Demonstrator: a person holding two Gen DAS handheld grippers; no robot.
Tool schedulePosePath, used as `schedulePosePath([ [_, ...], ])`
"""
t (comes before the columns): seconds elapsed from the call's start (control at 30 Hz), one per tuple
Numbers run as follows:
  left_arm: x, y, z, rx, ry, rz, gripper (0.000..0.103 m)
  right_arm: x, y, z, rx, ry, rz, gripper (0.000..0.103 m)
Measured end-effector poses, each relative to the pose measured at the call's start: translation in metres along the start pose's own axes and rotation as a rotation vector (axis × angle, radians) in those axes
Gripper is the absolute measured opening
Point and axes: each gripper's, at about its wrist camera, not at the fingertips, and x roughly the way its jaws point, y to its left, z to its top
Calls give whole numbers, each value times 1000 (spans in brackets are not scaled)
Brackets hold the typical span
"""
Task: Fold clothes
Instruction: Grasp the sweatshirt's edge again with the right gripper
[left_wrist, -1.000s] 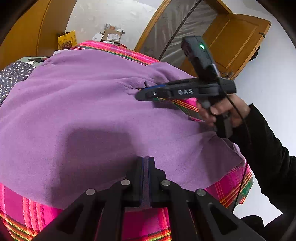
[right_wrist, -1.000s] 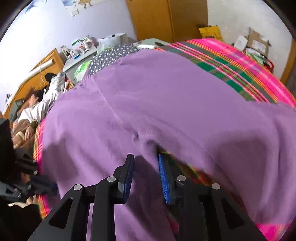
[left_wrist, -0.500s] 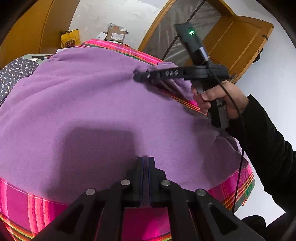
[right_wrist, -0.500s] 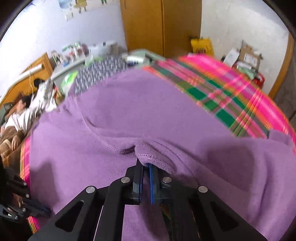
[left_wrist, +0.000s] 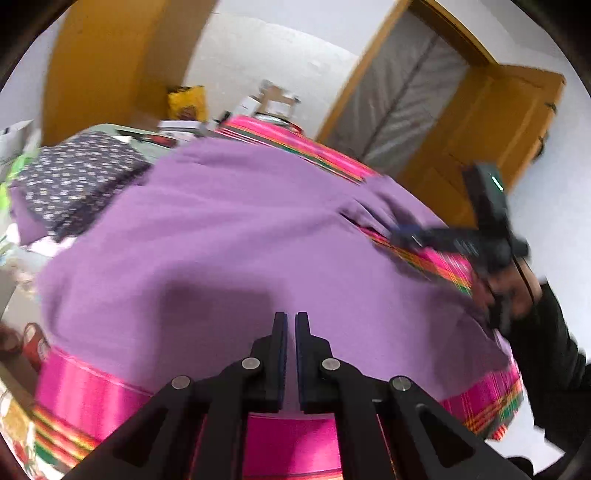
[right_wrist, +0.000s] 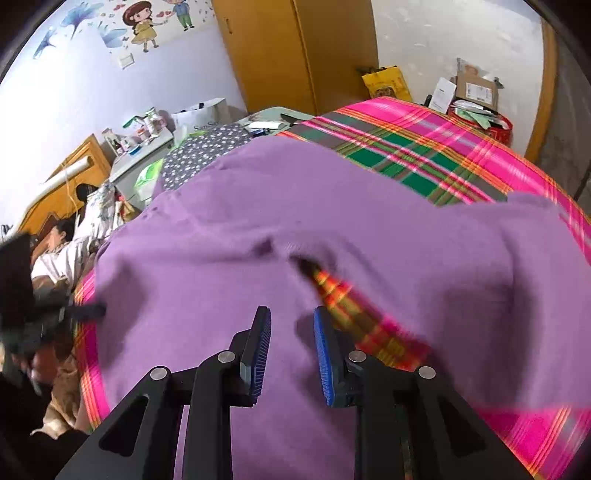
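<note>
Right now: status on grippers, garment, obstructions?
Left gripper shut, holding nothing. Right gripper opening, nothing between its jaws. Purple garment spread on plaid bed, unfolded. Dotted cloth at its far edge.

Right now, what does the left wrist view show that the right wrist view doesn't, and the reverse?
Only the left wrist view: the open door and the right gripper from outside, its jaws opening over the garment's notch. Only the right wrist view: the wall stickers, the cluttered cabinet and a person lying down. Both: the purple garment spread on the plaid blanket, the spotted cloth and the yellow bag.
</note>
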Motion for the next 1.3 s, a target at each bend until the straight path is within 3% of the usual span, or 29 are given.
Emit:
schedulePosePath([
  [0.13,1,2,-3,-10,9,-5,3,-32,-2,-33,45,-65,-10,25],
  [0.3,19,-31,-19,54,69,-87,3,-99,-29,-93,169,-161,-127,29],
  [0.47,38,-70,-31,127,123,-158,3,-143,-49,-155,295,-184,-234,40],
  [0.63,51,-103,-42,191,170,-206,3,-169,-62,-204,406,-213,-314,44],
  [1.0,60,-143,-56,268,213,-236,3,-248,-133,-306,696,-318,-535,44],
  [1.13,61,-149,-59,277,220,-236,3,-263,-162,-330,756,-319,-546,55],
  [1.3,66,-158,-60,286,230,-236,3,-257,-176,-325,693,-287,-512,56],
])
